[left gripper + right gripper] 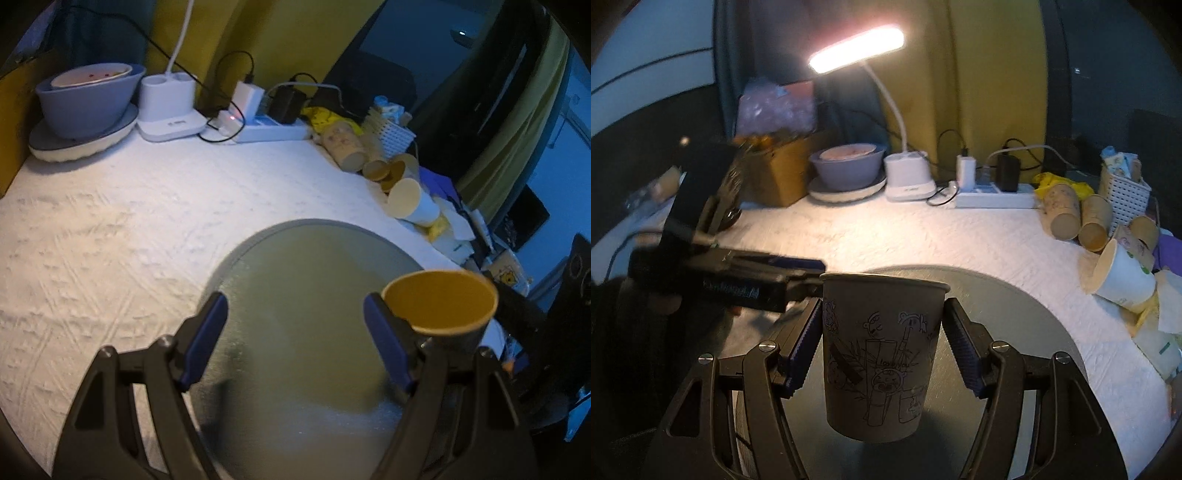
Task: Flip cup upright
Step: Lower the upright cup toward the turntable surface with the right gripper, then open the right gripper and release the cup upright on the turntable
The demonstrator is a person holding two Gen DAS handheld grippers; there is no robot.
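Observation:
A paper cup with cartoon drawings stands upright, mouth up, on a round grey mat. My right gripper is around the cup, its blue pads close to both sides; contact is unclear. In the left wrist view the cup sits just right of my right finger, outside the jaws. My left gripper is open and empty over the mat. It also shows in the right wrist view, left of the cup rim.
White textured tablecloth. At the back: a grey bowl on a plate, a lamp base, a power strip. Several paper cups lie in clutter at the right edge, by a white basket.

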